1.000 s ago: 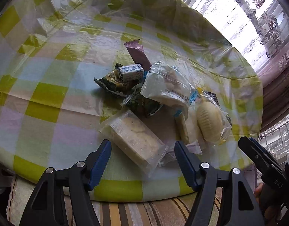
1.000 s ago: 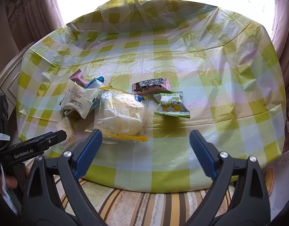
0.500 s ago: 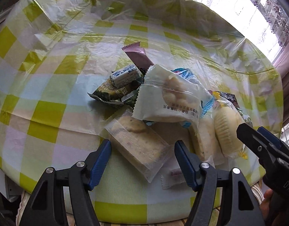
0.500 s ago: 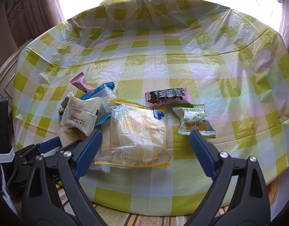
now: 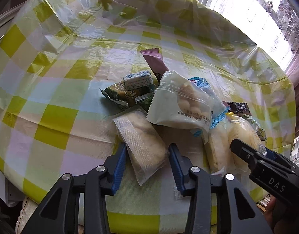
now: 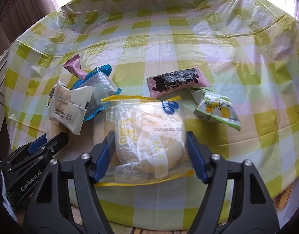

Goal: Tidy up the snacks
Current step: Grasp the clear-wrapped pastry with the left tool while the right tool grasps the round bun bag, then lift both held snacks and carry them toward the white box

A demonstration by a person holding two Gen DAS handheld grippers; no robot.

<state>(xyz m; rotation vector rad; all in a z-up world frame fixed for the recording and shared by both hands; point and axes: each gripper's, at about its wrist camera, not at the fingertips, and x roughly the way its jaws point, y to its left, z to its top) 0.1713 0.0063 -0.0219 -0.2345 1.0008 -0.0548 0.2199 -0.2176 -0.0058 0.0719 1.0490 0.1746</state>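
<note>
Left gripper (image 5: 147,156) straddles a clear-wrapped biscuit pack (image 5: 142,146) near the table's (image 5: 52,97) front edge, fingers just beside it; grip looks not closed yet, hard to tell. Right gripper (image 6: 149,152) spread wide w/ the bun bag (image 6: 147,136) between its fingers. Other snacks piled behind.

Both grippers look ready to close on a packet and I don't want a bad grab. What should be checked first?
1. Left gripper straddles the clear-wrapped biscuit bar: ok.
2. Right gripper straddles the round bun packet: ok.
3. Both grippers open: ok.
4. Bar free of neighbours: not ok, the white cookie packet overlaps its far end.
5. Bun packet lies clear of the lemon packet: ok.
6. Firm contact: cannot tell.
</note>
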